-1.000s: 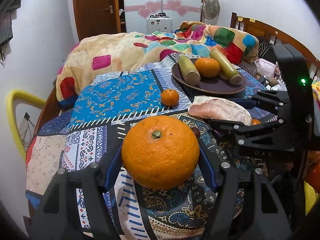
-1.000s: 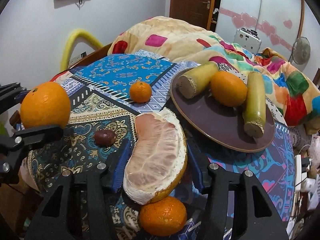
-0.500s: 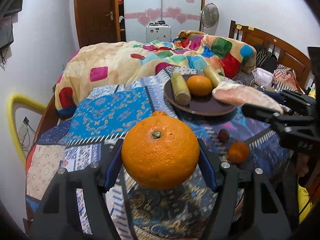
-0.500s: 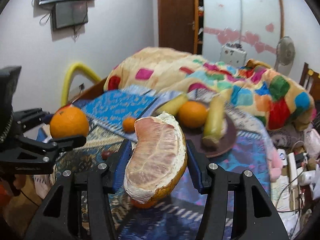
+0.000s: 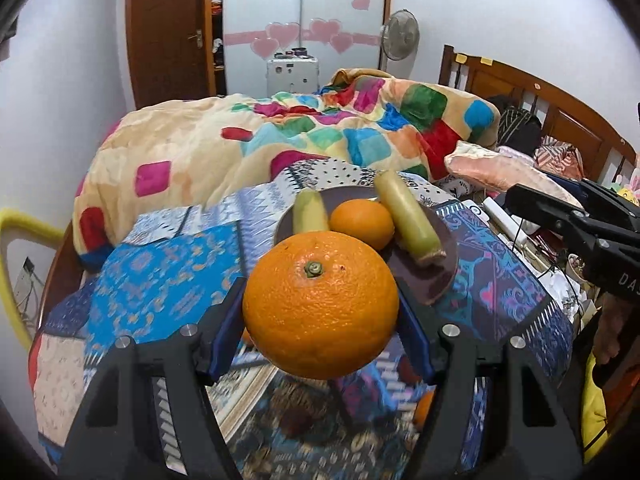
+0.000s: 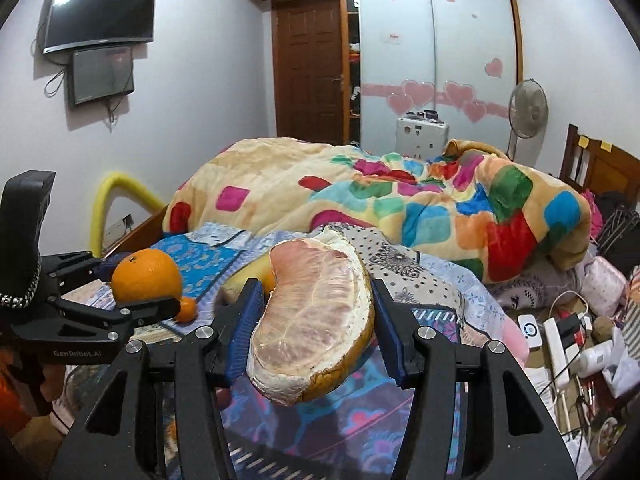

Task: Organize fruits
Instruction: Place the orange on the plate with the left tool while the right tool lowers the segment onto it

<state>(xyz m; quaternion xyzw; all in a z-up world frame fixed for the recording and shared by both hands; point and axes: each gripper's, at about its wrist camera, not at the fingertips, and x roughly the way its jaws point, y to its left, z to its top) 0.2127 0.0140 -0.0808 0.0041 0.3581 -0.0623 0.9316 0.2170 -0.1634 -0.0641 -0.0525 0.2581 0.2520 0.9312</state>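
Observation:
My left gripper (image 5: pixel 320 320) is shut on a large orange (image 5: pixel 320 304), held above the patterned cloth, just in front of the brown plate (image 5: pixel 432 276). The plate holds an orange (image 5: pixel 362 222) between two yellow-green sugarcane pieces (image 5: pixel 406 216). My right gripper (image 6: pixel 316 320) is shut on a pink pomelo wedge (image 6: pixel 316 316), held high over the cloth; the wedge also shows in the left wrist view (image 5: pixel 496 170) to the right of the plate. The large orange also shows in the right wrist view (image 6: pixel 146 276).
A small tangerine (image 6: pixel 187 309) and a dark brown fruit (image 5: pixel 294 420) lie on the cloth below the grippers. A colourful blanket (image 5: pixel 280 140) is heaped behind the plate. Cables and clutter (image 6: pixel 568 340) lie to the right, past the cloth's edge.
Both grippers have risen with their fruit and moved toward the plate. The right gripper lifted the pomelo wedge well above the cloth; the plate now sits closer beneath the left gripper's orange.

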